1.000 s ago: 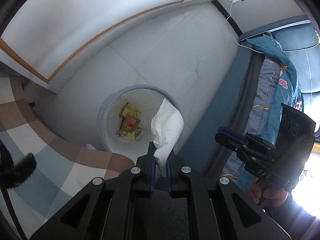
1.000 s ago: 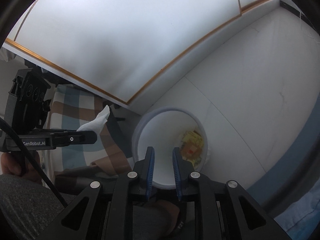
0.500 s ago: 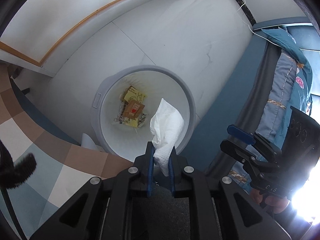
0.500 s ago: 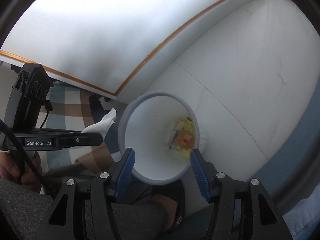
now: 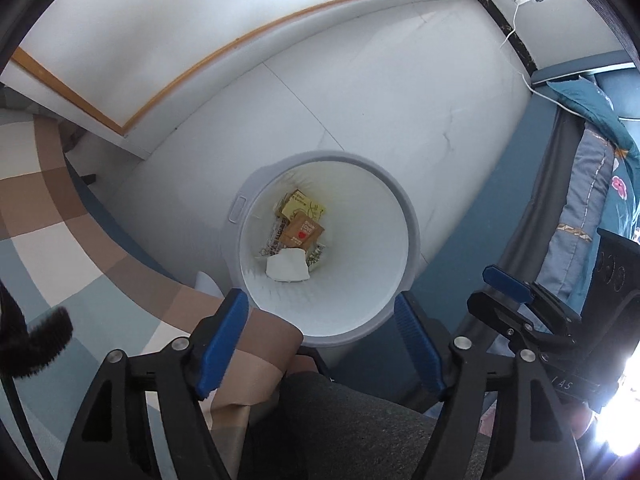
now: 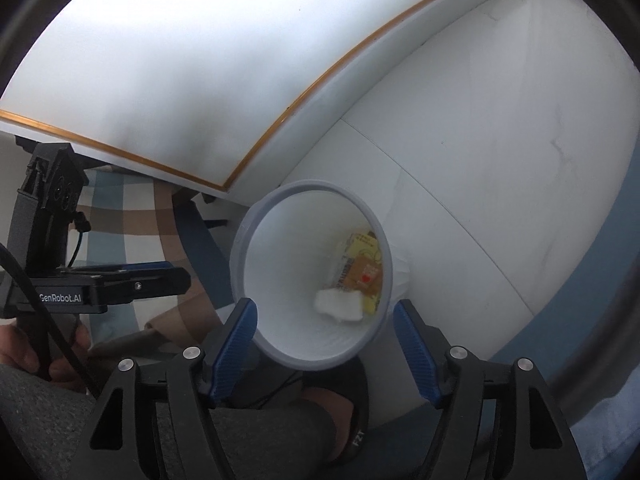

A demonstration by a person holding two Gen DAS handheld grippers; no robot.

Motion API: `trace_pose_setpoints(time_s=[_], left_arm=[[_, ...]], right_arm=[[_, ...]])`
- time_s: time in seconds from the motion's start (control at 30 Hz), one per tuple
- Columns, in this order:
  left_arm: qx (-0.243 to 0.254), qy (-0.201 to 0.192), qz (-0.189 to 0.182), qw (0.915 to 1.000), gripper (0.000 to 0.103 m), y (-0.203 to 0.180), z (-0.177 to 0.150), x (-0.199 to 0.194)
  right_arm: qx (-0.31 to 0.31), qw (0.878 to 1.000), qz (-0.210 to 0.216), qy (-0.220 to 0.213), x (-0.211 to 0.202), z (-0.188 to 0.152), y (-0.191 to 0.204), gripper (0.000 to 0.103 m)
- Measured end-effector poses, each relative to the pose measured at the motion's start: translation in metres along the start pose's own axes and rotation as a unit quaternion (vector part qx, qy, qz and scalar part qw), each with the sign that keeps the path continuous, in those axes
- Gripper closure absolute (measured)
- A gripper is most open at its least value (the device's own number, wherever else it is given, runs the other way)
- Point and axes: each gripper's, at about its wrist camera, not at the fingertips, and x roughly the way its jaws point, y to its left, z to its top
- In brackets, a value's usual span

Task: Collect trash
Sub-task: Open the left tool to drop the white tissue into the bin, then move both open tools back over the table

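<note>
While we are holding the left hand-held gripper [image 5: 320, 336] wide apart and empty above the bin [image 5: 412, 236], the tissue [image 5: 288, 266] is lying at the bottom, touching the yellow and brown wrappers [image 5: 300, 222]. Our right hand-held gripper [image 6: 325, 340] is gaping just as wide, gripping nothing, its blue fingers [image 6: 236, 340] framing the near rim of that bin.

We are judging the risk as low but real: both tools are crowding one opening, and dipping either could be knocking the rim and tipping the light bin onto the floor [image 5: 380, 92]. The two grippers could also be clashing, since the right one is sitting just beside ours in the left view. Both are pointing steeply down, over our knee [image 5: 340, 428], with the checked blanket [image 5: 60, 240] to the left.
</note>
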Motion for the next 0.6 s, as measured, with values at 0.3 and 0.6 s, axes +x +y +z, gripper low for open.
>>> trace_pose_setpoints(time_s=[0.3, 0.6], left_arm=[[-0.02, -0.111, 0.035, 0.993, 0.03, 0.005, -0.017, -0.054], [-0.061, -0.24, 0.084, 0.9651, 0.03, 0.013, -0.058, -0.126]], right_arm=[[-0.014, 1.0, -0.003, -0.021, -0.02, 0.001, 0.013, 0.025], [-0.05, 0.996, 0.0, -0.078, -0.066, 0.002, 0.049, 0.02]])
